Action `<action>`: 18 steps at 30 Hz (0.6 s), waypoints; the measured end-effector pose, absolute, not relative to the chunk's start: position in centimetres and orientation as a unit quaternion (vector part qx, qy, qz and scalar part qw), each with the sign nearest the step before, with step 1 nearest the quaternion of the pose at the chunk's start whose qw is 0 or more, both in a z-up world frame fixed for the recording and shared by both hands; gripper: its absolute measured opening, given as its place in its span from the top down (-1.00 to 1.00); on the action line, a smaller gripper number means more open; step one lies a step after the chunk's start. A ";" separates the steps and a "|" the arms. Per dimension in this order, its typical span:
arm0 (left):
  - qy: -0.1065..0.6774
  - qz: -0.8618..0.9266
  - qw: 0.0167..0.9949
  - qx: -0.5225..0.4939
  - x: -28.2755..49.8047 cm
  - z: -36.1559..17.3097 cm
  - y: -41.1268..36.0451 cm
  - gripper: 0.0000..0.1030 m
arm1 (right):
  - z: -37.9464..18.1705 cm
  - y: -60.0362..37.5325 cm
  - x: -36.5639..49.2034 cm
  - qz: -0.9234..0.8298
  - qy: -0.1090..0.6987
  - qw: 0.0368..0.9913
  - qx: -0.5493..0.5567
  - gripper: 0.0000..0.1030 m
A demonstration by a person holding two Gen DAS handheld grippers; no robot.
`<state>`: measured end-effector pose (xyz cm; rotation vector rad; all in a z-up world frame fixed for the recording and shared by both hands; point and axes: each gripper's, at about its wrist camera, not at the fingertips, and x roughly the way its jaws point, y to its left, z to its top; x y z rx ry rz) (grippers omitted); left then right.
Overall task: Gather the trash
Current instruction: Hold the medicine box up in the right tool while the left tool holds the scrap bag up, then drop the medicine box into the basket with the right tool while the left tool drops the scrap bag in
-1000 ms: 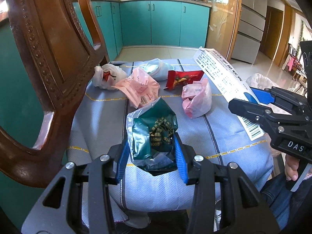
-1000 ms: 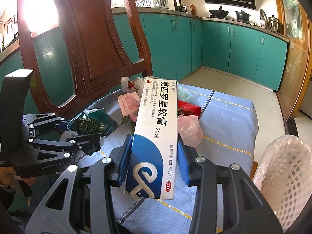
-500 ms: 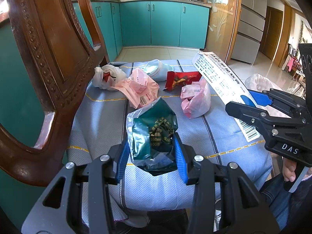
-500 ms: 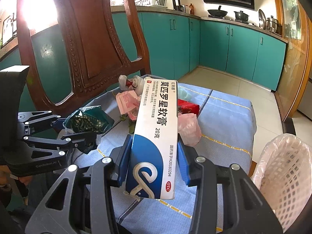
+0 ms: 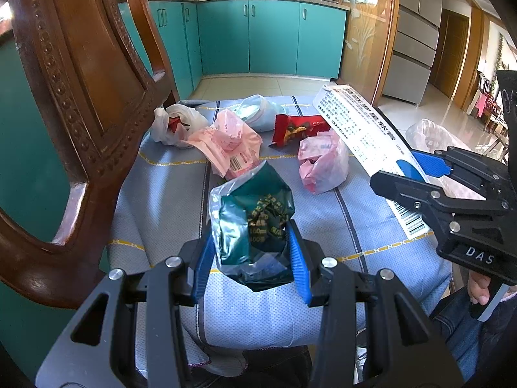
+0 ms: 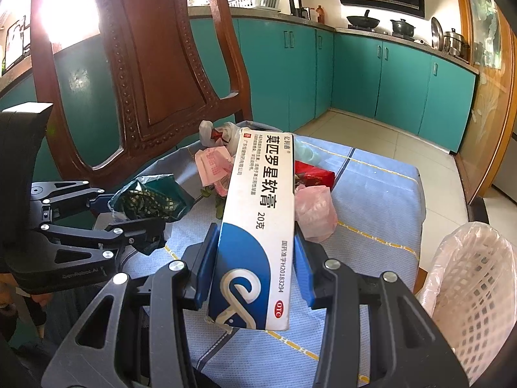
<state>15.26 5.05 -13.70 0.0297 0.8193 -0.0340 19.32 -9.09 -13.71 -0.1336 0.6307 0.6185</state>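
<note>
My left gripper (image 5: 250,245) is shut on a crumpled green foil wrapper (image 5: 255,223) and holds it just above the blue cloth. My right gripper (image 6: 255,252) is shut on a long white and blue medicine box (image 6: 261,213) that sticks out forward over the cloth. Each wrist view shows the other gripper: the right gripper (image 5: 416,174) with the box (image 5: 358,126), the left gripper (image 6: 129,213) with the green wrapper (image 6: 148,200). On the cloth lie a pink wrapper (image 5: 229,142), a pink bag (image 5: 323,165), a red wrapper (image 5: 297,127) and a white bag (image 5: 174,124).
A carved wooden chair back (image 5: 80,80) rises close on the left. The blue cloth (image 5: 161,200) covers the surface under the trash. A white lattice bin with a plastic liner (image 6: 475,284) stands at the right, below the cloth's edge. Teal cabinets line the far wall.
</note>
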 end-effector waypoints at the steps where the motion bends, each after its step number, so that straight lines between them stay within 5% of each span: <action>1: 0.399 -0.017 0.917 0.014 15.3 -13.7 5.0 0.15 | -13.7 -9.1 19.3 0.300 0.304 0.902 -0.064 0.16; 18: 0.378 -0.029 0.925 0.014 15.0 -12.0 4.1 0.15 | -12.0 -10.6 18.7 0.298 0.270 0.915 -0.044 0.16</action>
